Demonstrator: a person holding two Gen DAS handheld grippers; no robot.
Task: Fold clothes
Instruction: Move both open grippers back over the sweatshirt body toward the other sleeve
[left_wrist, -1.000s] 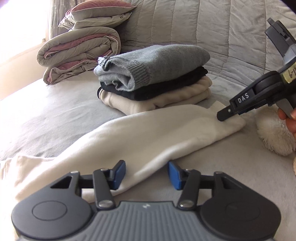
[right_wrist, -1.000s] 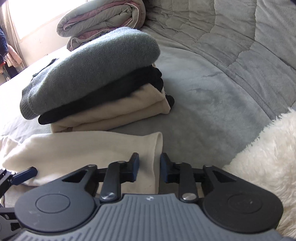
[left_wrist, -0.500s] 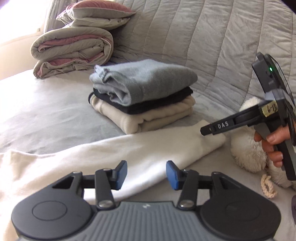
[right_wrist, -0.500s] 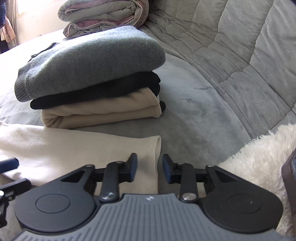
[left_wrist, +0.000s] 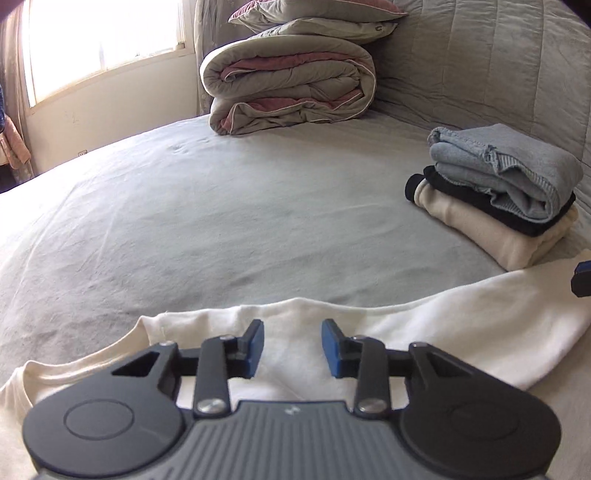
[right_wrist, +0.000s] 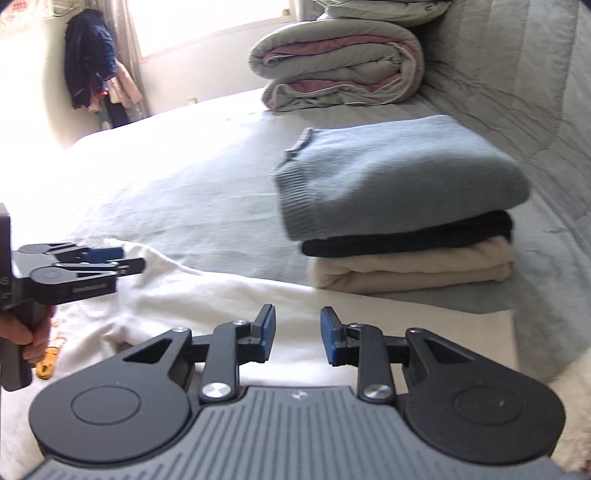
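Note:
A white garment (left_wrist: 424, 325) lies flat on the grey bed, one sleeve running off to the right. My left gripper (left_wrist: 292, 347) hovers over its body near the neckline; the jaws are closing, the blue pads are still apart, and fabric lies beneath them rather than pinched between them. My right gripper (right_wrist: 297, 334) hangs over the same garment (right_wrist: 221, 295), its jaws also closing with a gap and nothing gripped. In the right wrist view the left gripper (right_wrist: 125, 258) shows at the left, held by a hand (right_wrist: 22, 332). The right gripper's tip (left_wrist: 581, 280) peeks in at the left wrist view's right edge.
A stack of folded clothes (right_wrist: 399, 206), grey over black over cream, sits just beyond the garment, also the stack (left_wrist: 498, 192) at the right. A rolled duvet (left_wrist: 291, 85) and pillows rest by the headboard. A fluffy white item (right_wrist: 569, 406) lies at the right, clothes (right_wrist: 92, 62) hang by the window.
Both grippers have swung left along the white garment, the left from the sleeve to the body near the neckline. The left jaws have narrowed. The folded stack now sits to the right in both views.

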